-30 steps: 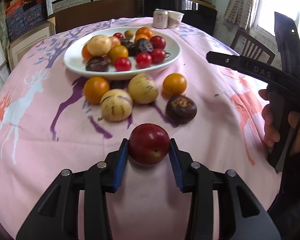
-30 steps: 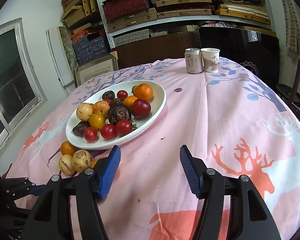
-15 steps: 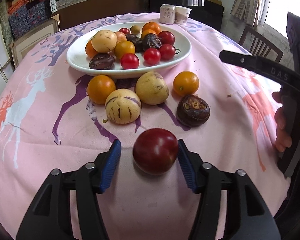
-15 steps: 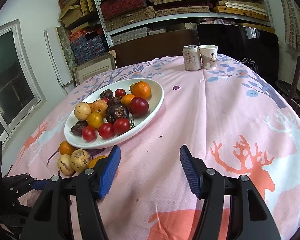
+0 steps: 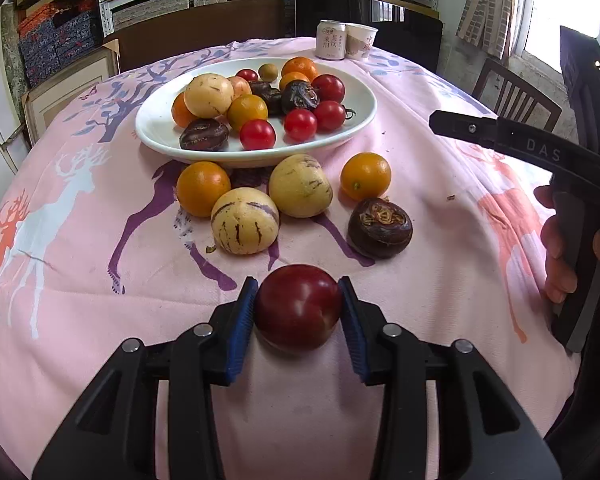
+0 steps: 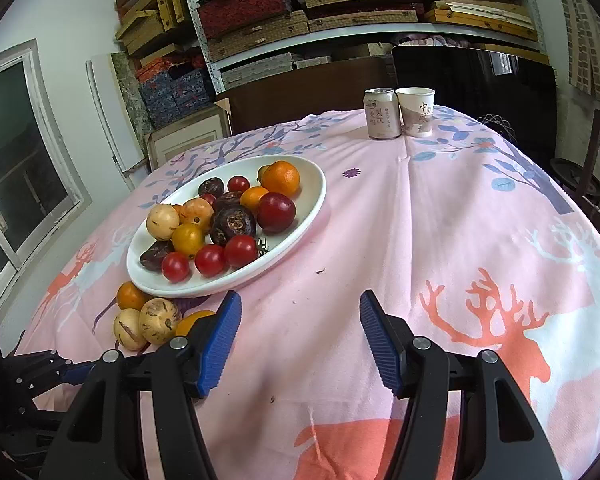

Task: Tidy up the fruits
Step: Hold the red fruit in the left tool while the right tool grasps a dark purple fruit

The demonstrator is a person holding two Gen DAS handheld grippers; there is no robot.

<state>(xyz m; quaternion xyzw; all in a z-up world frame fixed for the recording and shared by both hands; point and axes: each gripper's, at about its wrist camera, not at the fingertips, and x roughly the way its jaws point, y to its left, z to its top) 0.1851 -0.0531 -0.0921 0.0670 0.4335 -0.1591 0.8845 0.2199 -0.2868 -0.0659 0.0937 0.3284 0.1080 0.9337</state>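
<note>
- Left gripper point(image 5: 298, 307) has its blue ribbed pads pressed on both flanks of a dark red plum point(image 5: 298, 307), so it is grasping that fruit; whether the plum is off the pink tablecloth point(image 5: 80, 280) or just resting on it cannot be told.
- Right gripper point(image 6: 300, 338) has its jaws spread wide with nothing between them, over bare cloth on the near side of the white plate point(image 6: 300, 216).
- Judged step: the plum is gripped and ready to be carried; the next move calls for travelling over the loose fruit to the plate and setting it down in a free patch, gently, since the smooth round skin could slip or roll.
- Just short of the plate lie five loose fruits: a wrinkled dark brown one with a crusty top point(image 5: 380, 227), two pale cream melon-like ones, one with purple streaks point(image 5: 245, 226) and one plainer point(image 5: 300, 185), and two glossy oranges point(image 5: 203, 188), point(image 5: 365, 176).
- On the plate, a shallow glazed oval, sit shiny red cherry tomatoes point(image 5: 257, 134), more oranges, dark wrinkled fruits and a cream one, crowded toward its middle.
- Beyond the plate stand a metal can point(image 6: 381, 113) and a paper cup point(image 6: 417, 112), touching or nearly so.
</note>
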